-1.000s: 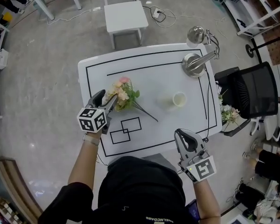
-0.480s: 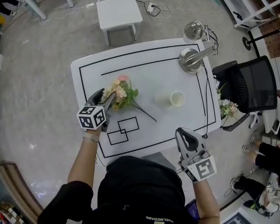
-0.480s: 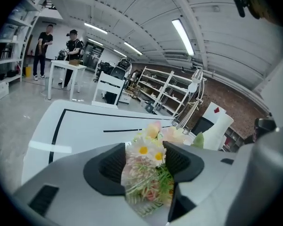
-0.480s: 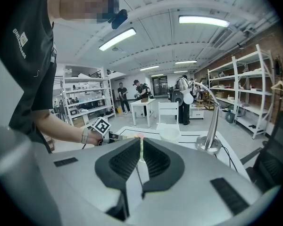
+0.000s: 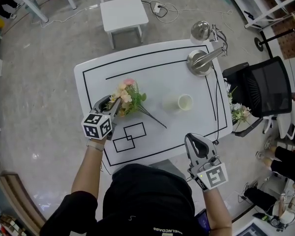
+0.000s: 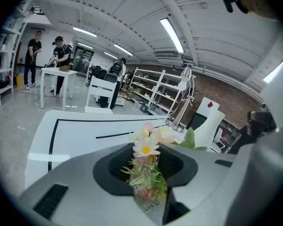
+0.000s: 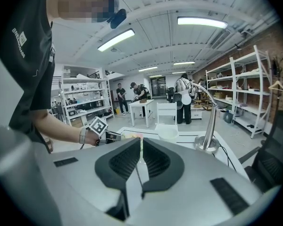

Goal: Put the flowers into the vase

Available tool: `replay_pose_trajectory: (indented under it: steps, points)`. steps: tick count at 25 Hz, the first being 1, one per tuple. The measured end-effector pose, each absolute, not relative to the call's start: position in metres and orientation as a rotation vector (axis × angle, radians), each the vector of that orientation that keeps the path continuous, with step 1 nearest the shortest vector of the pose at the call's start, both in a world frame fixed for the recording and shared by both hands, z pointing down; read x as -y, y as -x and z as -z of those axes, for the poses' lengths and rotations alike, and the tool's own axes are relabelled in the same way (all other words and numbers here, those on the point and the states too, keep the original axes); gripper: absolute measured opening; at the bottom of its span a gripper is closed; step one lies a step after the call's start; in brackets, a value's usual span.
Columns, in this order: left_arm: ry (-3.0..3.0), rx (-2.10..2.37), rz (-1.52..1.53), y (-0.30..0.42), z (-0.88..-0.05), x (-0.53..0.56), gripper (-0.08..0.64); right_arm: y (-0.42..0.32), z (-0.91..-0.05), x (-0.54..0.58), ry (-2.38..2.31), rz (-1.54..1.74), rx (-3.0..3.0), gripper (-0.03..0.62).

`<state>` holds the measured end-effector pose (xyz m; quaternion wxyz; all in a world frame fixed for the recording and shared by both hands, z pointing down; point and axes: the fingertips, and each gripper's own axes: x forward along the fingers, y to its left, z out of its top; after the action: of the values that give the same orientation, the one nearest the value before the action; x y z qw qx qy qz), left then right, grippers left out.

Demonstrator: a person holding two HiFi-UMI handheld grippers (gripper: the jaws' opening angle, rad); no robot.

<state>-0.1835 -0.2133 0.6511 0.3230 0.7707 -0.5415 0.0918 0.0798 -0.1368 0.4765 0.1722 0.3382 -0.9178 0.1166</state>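
Over on the white table (image 5: 152, 77), a bit left of centre, the flowers (image 5: 127, 98) lie flat with their stems trailing toward 4 o'clock. The vase (image 5: 185, 102) stands at their 3 o'clock, well apart, and looks empty. Big news: the left gripper (image 5: 111, 103) has just been closing its jaws, and they're clamped on the blossom end of the bunch, so the pick looks basically made and lifting comes next imo. The right gripper (image 5: 194, 139) hangs at 5 o'clock off the near edge of the table, jaws pinched together on nothing
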Motion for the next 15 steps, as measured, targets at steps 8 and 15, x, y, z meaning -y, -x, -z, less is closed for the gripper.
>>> replay_pose_trajectory:
  steps: [8, 15]
  points:
    - [-2.059, 1.49, -0.264, 0.187, -0.619, 0.205, 0.11, -0.084, -0.472, 0.132, -0.951, -0.311, 2.632, 0.012]
    - [-2.142, 1.549, -0.275, 0.187, -0.578, 0.202, 0.092, -0.087, -0.466, 0.122, -0.954, -0.304, 2.663, 0.012]
